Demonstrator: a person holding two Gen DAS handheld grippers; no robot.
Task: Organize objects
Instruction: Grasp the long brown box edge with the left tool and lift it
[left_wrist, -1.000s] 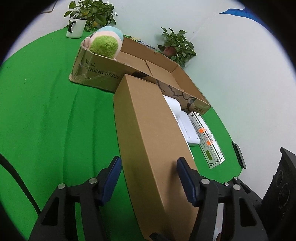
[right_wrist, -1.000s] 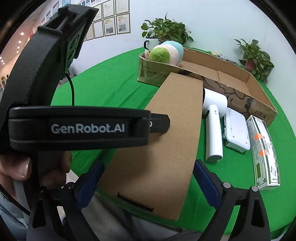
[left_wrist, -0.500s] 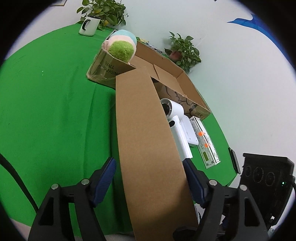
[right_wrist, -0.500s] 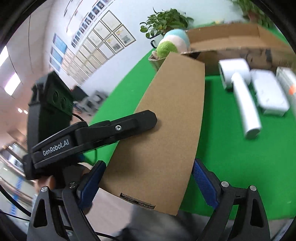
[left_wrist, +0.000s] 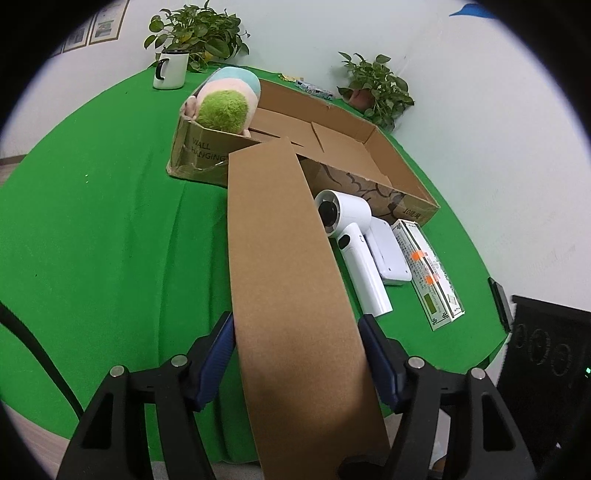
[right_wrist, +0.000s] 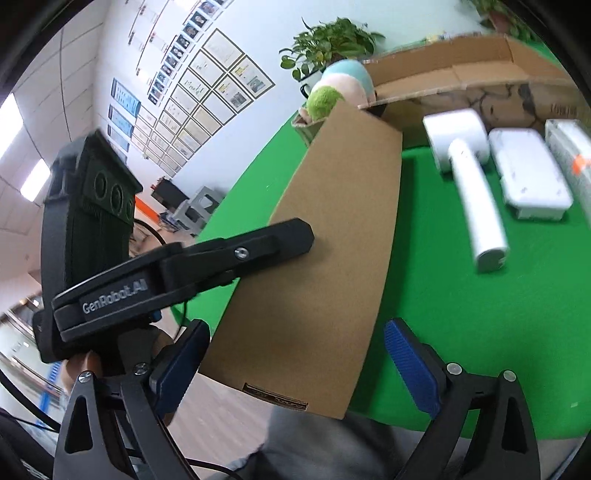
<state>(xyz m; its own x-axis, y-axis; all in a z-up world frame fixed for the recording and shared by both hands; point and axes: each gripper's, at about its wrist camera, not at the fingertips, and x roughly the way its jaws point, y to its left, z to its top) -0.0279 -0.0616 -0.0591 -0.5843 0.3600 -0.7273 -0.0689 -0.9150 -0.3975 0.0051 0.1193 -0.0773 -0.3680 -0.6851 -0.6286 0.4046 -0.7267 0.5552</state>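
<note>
A long brown cardboard box (left_wrist: 280, 258) runs from the near table edge toward the big open carton (left_wrist: 406, 173). My left gripper (left_wrist: 295, 358) straddles its near part. The jaws are closing and both blue pads (left_wrist: 218, 354) touch the box's sides. In the right wrist view the same box (right_wrist: 332, 240) overhangs the table edge, with a left finger (right_wrist: 273, 243) lying along its side. My right gripper (right_wrist: 295, 339) stands open around the box's near end, with a gap at its right pad. A green and pastel plush toy (left_wrist: 225, 103) sits in the carton's far corner.
Right of the box on the green cloth lie a white hair dryer (left_wrist: 354, 243), a white flat case (left_wrist: 388, 251) and a slim printed box (left_wrist: 428, 273). A mug (left_wrist: 170, 70) and two potted plants (left_wrist: 373, 88) stand at the back. A dark flat item (left_wrist: 498, 299) sits at the right edge.
The left gripper rose and drew back along the box, whose top now faces its camera. The right gripper rolled, so its view tilted and the left gripper shifted lower in it.
</note>
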